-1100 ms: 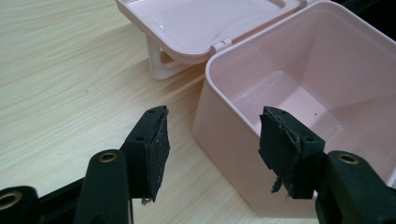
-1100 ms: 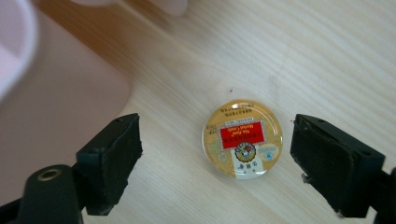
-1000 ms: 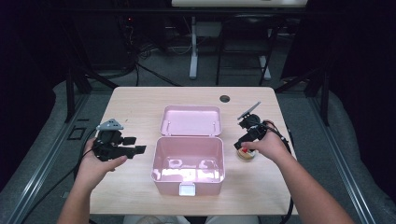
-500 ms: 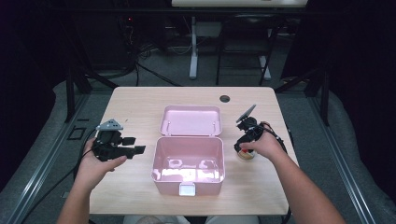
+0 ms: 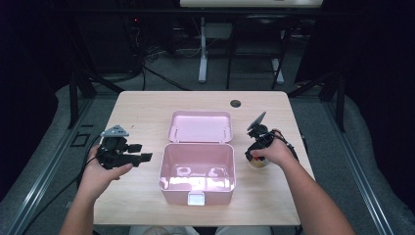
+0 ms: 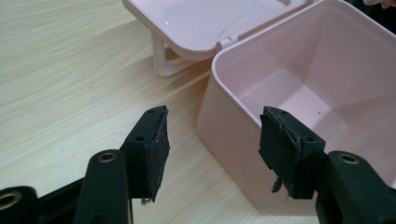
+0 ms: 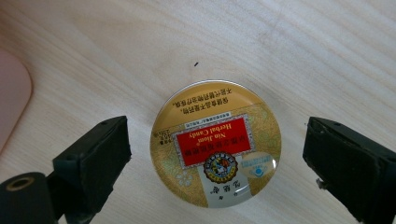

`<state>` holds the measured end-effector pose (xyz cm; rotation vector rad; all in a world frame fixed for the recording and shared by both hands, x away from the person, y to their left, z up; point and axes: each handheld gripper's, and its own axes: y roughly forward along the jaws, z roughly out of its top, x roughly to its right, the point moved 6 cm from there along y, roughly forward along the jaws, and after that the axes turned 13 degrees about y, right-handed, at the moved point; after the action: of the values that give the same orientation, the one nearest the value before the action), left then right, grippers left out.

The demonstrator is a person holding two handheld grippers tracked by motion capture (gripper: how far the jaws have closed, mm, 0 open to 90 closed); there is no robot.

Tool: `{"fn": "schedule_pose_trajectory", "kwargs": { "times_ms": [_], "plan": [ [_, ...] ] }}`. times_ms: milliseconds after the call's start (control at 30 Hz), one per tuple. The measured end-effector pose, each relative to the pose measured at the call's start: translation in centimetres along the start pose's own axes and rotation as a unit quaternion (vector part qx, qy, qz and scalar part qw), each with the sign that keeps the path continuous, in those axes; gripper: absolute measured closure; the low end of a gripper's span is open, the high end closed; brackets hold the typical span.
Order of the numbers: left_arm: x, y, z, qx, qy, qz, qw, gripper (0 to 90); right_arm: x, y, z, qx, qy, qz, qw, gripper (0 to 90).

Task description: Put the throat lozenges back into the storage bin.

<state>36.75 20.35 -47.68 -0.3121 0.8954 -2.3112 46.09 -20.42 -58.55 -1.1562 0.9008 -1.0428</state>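
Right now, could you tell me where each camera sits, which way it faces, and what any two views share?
High view: above the person's side, facing forward and down on the table; both forearms, left gripper, right gripper.
Left gripper view: on the left gripper, open jaws facing the pink box.
Right gripper view: on the right gripper, looking down, open jaws astride the candy tin.
Shared: high and left gripper views show the pink box.

Both grippers are black: the left gripper [image 6: 212, 140] has worn, frayed pads and brass-ringed screw holes; the right gripper [image 7: 215, 161] matches, forearms bare.
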Motion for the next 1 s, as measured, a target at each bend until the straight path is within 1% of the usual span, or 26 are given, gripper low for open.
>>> {"fn": "schedule_pose_trajectory", "kwargs": {
  "times_ms": [100, 133, 167, 300, 333, 367, 500, 600, 633, 700, 733, 833, 867, 900, 1000],
  "plan": [
    [0.0, 0.1, 0.0, 0.000, 0.002, -0.001, 1.0000, 41.7, 0.0, 0.3, 0.1, -0.001, -0.005, -0.003, 1.0000, 7.3],
    [0.0, 0.1, 0.0, 0.000, 0.001, -0.002, 1.0000, 41.7, 0.0, 0.4, 0.0, -0.007, 0.000, -0.006, 1.0000, 7.3],
    [0.1, 0.1, 0.0, 0.001, 0.001, -0.003, 1.0000, 41.7, 0.0, 0.5, 0.1, -0.002, -0.008, -0.005, 1.0000, 7.3],
    [0.0, 0.1, 0.0, 0.000, 0.001, -0.004, 1.0000, 41.7, 0.0, 0.7, 0.1, -0.012, 0.000, -0.011, 0.9999, 7.3],
    [0.0, 0.1, 0.0, 0.000, 0.001, -0.004, 1.0000, 41.7, 0.1, 0.8, 0.1, -0.012, -0.004, -0.013, 0.9998, 7.3],
    [0.0, 0.1, 0.0, -0.001, 0.000, -0.004, 1.0000, 41.7, 0.1, 1.0, 0.2, -0.007, -0.003, -0.010, 0.9999, 7.3],
    [0.0, 0.2, -0.1, -0.001, 0.000, -0.003, 1.0000, 41.7, 0.1, 1.0, 0.1, -0.015, 0.001, -0.014, 0.9998, 7.3],
    [0.0, 0.1, -0.1, -0.003, 0.001, -0.005, 1.0000, 41.7, 0.1, 1.2, 0.1, -0.018, -0.002, -0.015, 0.9997, 7.4],
    [0.0, 0.2, -0.1, -0.002, 0.001, -0.002, 1.0000, 41.7, 0.1, 1.4, 0.1, -0.016, 0.002, -0.012, 0.9998, 7.5],
    [0.0, 0.2, -0.1, -0.004, 0.002, -0.003, 1.0000, 41.7, 0.1, 1.5, 0.2, -0.016, -0.001, -0.013, 0.9998, 7.8],
    [0.0, 0.2, -0.1, -0.003, 0.002, -0.003, 1.0000, 41.7, 0.0, 1.5, 0.1, -0.025, 0.001, -0.015, 0.9996, 8.0],
    [0.1, 0.3, -0.1, -0.004, 0.003, -0.004, 1.0000, 41.7, 0.1, 1.7, 0.2, -0.025, -0.001, -0.018, 0.9995, 9.3],
    [0.1, 0.4, -0.1, -0.004, 0.002, -0.004, 1.0000, 41.7, 0.0, 1.8, 0.2, -0.020, 0.004, -0.015, 0.9997, 9.8],
    [0.1, 0.4, -0.1, -0.004, 0.002, -0.005, 1.0000, 41.7, 0.0, 1.9, 0.3, -0.020, -0.001, -0.016, 0.9997, 10.4],
    [0.1, 0.4, -0.1, -0.004, 0.002, -0.005, 1.0000, 41.7, 0.0, 1.9, 0.3, -0.022, 0.000, -0.017, 0.9996, 11.0]
  ]
}}
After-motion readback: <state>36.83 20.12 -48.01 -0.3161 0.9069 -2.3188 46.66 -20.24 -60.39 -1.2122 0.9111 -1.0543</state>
